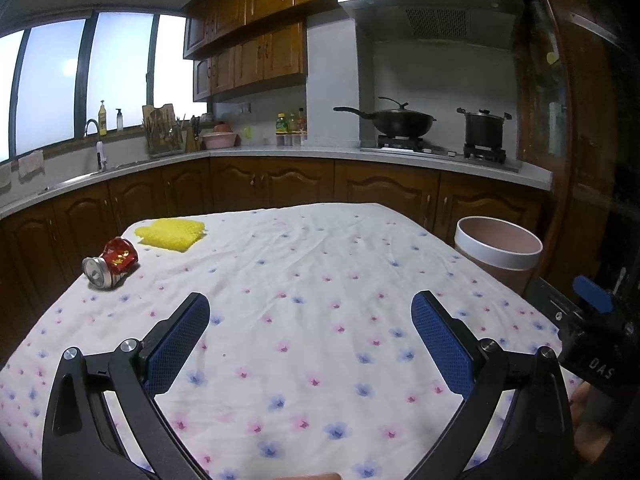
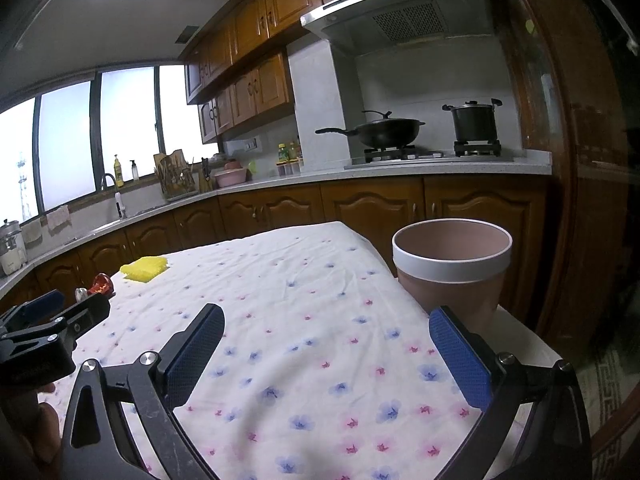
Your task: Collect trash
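Observation:
A crushed red can [image 1: 111, 263] lies on its side at the table's far left, with a yellow sponge-like piece [image 1: 171, 233] just beyond it. Both show small in the right wrist view, the can [image 2: 100, 285] and the yellow piece [image 2: 145, 268]. A pink bin with a white rim [image 1: 497, 247] stands off the table's right edge and looms close in the right wrist view [image 2: 452, 268]. My left gripper [image 1: 310, 304] is open and empty above the table's near middle. My right gripper [image 2: 326, 318] is open and empty near the right edge.
The table wears a white flowered cloth [image 1: 312, 280]. Behind it run wooden cabinets and a counter [image 1: 360, 154] with a sink, a wok [image 1: 394, 120] and a pot [image 1: 484, 128] on the stove. The right gripper's body [image 1: 592, 328] shows at the left view's right edge.

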Tool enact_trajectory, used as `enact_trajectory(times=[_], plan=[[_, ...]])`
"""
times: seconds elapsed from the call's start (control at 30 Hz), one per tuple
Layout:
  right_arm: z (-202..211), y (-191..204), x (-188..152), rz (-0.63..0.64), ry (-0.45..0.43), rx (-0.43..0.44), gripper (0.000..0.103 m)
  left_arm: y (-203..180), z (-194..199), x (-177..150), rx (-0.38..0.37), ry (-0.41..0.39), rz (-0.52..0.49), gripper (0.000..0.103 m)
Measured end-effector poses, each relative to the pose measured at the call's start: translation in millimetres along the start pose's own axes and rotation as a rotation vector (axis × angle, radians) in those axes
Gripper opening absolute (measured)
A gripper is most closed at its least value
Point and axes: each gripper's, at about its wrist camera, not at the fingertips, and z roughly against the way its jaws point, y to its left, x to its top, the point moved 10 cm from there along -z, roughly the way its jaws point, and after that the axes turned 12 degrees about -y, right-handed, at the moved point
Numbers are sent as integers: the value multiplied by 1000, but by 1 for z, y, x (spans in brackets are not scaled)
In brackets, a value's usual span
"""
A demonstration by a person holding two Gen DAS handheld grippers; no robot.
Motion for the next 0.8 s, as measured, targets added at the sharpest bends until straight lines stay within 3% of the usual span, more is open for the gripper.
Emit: enact_trajectory(times=[0.8], plan=[[0,10,1,1,1,10,103,-2,3,4,6,-18,-12,103]])
